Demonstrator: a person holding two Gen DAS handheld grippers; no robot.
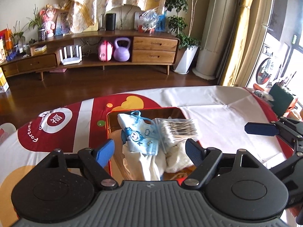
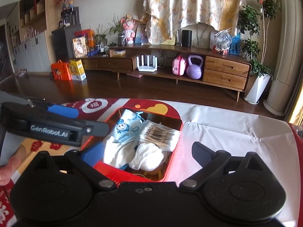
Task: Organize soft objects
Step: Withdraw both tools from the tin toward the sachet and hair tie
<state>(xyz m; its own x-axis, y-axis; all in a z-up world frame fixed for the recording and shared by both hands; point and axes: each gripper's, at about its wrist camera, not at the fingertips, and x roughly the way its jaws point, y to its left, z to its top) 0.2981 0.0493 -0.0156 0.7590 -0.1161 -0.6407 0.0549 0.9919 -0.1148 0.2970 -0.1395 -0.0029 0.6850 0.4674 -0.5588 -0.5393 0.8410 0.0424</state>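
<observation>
A red tin box (image 1: pixel 110 113) (image 2: pixel 177 138) sits on the table and holds soft items. In it lie a light blue child's face mask with a cartoon print (image 1: pixel 141 134) (image 2: pixel 126 130), a clear bag of cotton swabs (image 1: pixel 180 129) (image 2: pixel 161 135), a white cloth (image 1: pixel 147 162) (image 2: pixel 115 152) and a white knit piece (image 1: pixel 177 158) (image 2: pixel 146 158). My left gripper (image 1: pixel 150 151) is open, hovering over the near end of the box. My right gripper (image 2: pixel 145 154) is open and empty, just right of the box. The left gripper's side shows in the right wrist view (image 2: pixel 56 126).
The table wears a red, white and yellow cloth (image 1: pixel 217 106) (image 2: pixel 227 132). The right gripper's blue finger (image 1: pixel 260 129) reaches in from the right. Beyond the table are a dark wood floor and a wooden TV cabinet (image 1: pixel 113 51) (image 2: pixel 189 66).
</observation>
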